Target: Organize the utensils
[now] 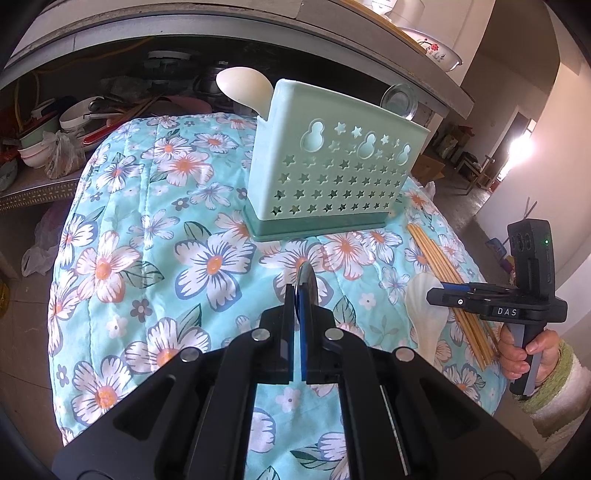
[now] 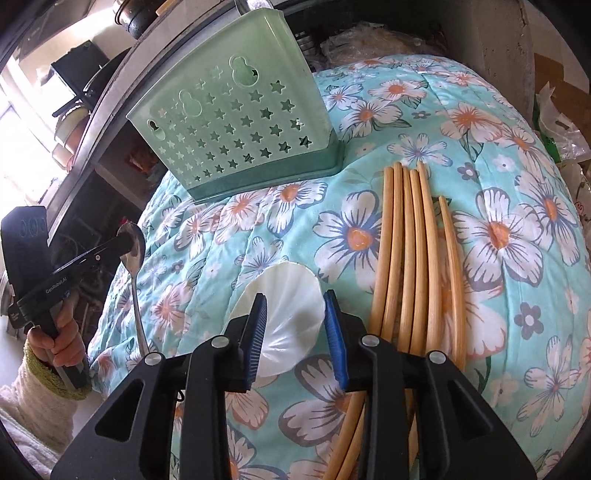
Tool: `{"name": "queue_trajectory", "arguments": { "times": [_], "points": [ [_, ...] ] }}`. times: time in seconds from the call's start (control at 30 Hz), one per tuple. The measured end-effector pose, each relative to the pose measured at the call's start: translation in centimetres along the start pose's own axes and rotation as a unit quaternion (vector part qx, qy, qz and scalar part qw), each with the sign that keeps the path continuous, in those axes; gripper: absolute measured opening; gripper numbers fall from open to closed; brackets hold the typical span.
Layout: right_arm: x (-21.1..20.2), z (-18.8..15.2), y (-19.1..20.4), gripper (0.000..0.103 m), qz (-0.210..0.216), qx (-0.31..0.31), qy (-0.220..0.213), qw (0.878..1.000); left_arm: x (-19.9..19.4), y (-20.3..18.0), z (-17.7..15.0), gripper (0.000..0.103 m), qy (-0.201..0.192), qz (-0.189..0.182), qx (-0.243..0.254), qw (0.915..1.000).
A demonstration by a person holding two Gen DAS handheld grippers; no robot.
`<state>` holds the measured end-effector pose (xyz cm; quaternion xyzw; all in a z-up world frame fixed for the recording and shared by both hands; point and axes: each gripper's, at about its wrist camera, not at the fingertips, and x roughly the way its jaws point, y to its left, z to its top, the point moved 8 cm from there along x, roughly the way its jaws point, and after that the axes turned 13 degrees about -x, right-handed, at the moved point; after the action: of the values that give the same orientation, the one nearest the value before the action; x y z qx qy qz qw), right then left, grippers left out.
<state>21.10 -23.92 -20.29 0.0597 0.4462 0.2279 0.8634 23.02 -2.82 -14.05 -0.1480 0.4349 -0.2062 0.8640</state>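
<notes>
My left gripper (image 1: 300, 295) is clamped narrow on a metal spoon (image 2: 133, 258); from the right wrist view I see the pads pinching its bowl, the handle hanging down toward the floral cloth (image 1: 147, 236). In the left wrist view only the shiny edge of the spoon (image 1: 305, 275) shows between the fingers, held above the cloth, near of the holder.

The mint-green utensil holder (image 1: 332, 166) stands upright on its darker base toward the far side of the cloth, its star-punched wall facing me. A white spoon (image 1: 242, 88) already leans out of its far left corner.

My right gripper (image 2: 295, 314) is spread wide, its blue pads either side of a white shell-shaped spoon (image 2: 284, 306) that lies flat on the cloth; I cannot tell whether the pads touch it. Just beside it on the right lies a bundle of bamboo chopsticks (image 2: 413, 251), side by side, tips pointing far, with one shorter-looking stick at the right edge. The near ends of the chopsticks run under the right finger.

Behind the holder, a grey shelf edge (image 1: 221, 29) overhangs a dark recess crowded with bowls and pans (image 1: 74, 118) on the far left. A glass lid (image 1: 399, 101) stands behind the holder's far right corner, and a flowered dish (image 1: 439, 53) sits on top of the shelf.
</notes>
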Motion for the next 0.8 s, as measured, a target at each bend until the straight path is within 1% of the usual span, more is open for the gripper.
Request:
{"name": "queue_trajectory", "arguments": {
  "times": [0.07, 0.13, 0.17, 0.3, 0.43, 0.53, 0.67, 0.8],
  "points": [
    [0.3, 0.1, 0.1, 0.031, 0.000, 0.001, 0.002, 1.000, 0.1, 0.0, 0.0, 0.002, 0.001, 0.001, -0.001, 1.0000],
    [0.6, 0.2, 0.1, 0.023, -0.002, 0.003, 0.002, 1.000, 0.1, 0.1, 0.1, 0.002, 0.000, 0.002, -0.002, 1.0000],
    [0.7, 0.3, 0.1, 0.014, -0.002, 0.003, 0.004, 1.000, 0.1, 0.2, 0.1, 0.002, 0.000, 0.002, -0.002, 1.0000],
    [0.3, 0.5, 0.3, 0.008, 0.003, 0.008, -0.005, 1.000, 0.0, 0.3, 0.2, 0.002, -0.004, 0.007, -0.003, 1.0000],
    [-1.5, 1.2, 0.7, 0.006, -0.001, -0.002, -0.033, 0.999, -0.5, 0.2, 0.5, 0.001, -0.010, 0.013, -0.001, 0.9999],
    [-3.3, 1.9, 1.2, 0.005, -0.009, -0.015, -0.055, 0.998, -1.3, -0.1, 1.0, 0.001, -0.021, 0.017, 0.002, 0.9996],
    [-6.5, 3.1, 1.9, 0.003, -0.040, -0.049, -0.089, 0.994, -2.9, -0.8, 2.2, 0.001, -0.047, 0.022, 0.012, 0.9986],
    [-9.9, 4.4, 2.7, 0.003, -0.074, -0.081, -0.130, 0.985, -4.8, -1.8, 4.0, 0.001, -0.077, 0.022, 0.017, 0.9967]
  ]
}}
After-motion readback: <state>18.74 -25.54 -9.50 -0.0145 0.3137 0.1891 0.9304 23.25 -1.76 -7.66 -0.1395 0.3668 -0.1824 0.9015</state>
